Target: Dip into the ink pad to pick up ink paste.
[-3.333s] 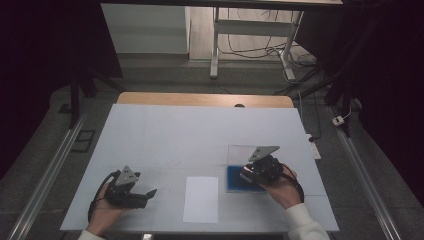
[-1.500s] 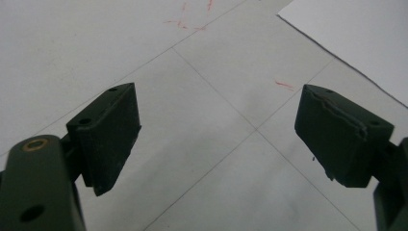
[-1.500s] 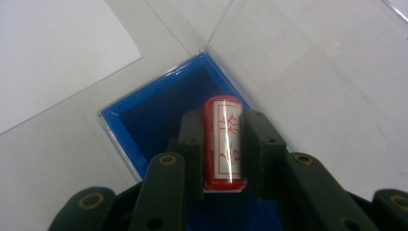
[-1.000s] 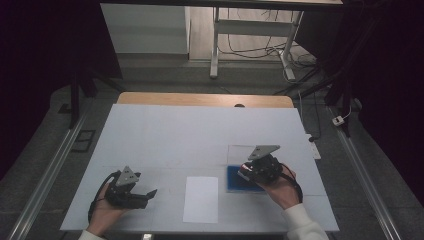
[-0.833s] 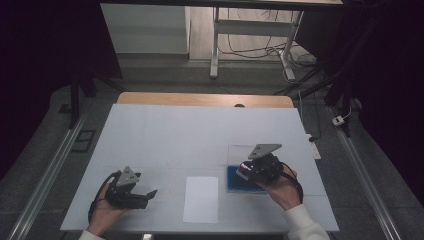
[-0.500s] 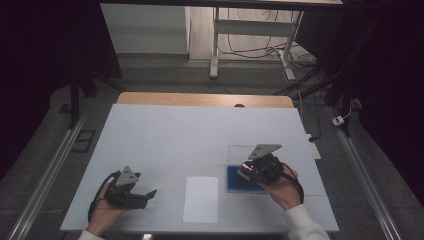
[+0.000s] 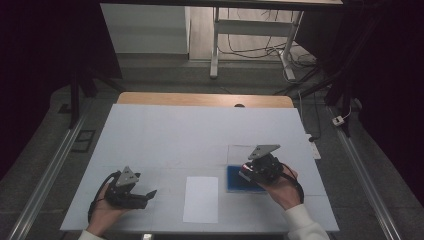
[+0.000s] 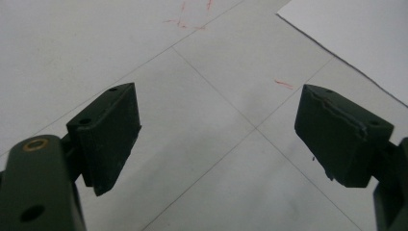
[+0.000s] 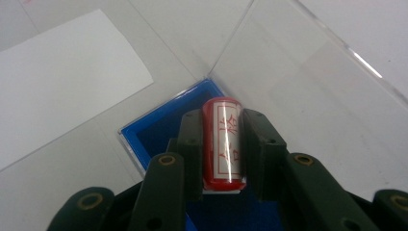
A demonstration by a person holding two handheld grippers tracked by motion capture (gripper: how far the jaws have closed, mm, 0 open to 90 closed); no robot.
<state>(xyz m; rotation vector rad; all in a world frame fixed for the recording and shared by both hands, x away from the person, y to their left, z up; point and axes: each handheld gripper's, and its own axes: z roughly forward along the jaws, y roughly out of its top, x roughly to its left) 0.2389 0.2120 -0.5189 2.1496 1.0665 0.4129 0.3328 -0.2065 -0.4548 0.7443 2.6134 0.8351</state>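
Here, right gripper [image 9: 222, 149]: jaws clamped on a red stamp [image 9: 222, 142], one on each side.
Stamp: held above the blue ink pad [image 9: 159, 127], whose clear lid [image 9: 308, 91] lies open beside it.
Left gripper [image 8: 216, 139]: jaws wide apart, nothing between them, over the table [image 7: 165, 130].
White paper [image 7: 201, 198]: lies between the two hands.

High view looks down the table [image 7: 165, 135]; gripper views sit close above it.
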